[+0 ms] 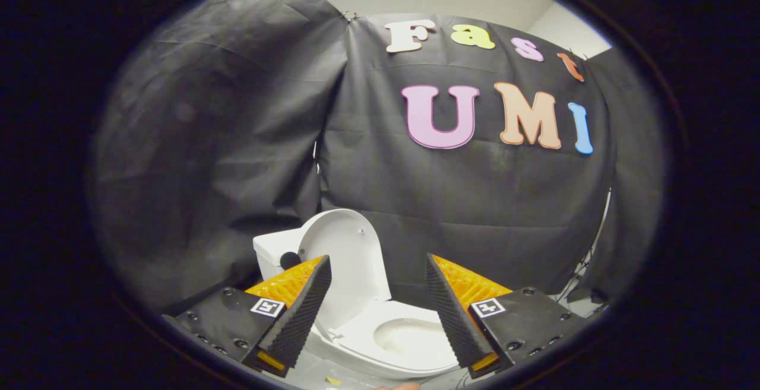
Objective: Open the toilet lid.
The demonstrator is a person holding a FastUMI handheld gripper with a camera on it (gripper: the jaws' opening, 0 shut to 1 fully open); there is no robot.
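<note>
The lid [347, 259] stands upright against the tank [274, 254] — job looks done; my tongs [377, 268] hang released, clear of it, grasping nothing.

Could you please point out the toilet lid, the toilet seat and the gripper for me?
toilet lid [350, 259]: gripper view, the raised lid's inner face.
toilet seat [368, 329]: gripper view, the seat's ring beside the bowl opening.
gripper [375, 271]: gripper view, midway between its open fingers, which hold nothing.
</note>
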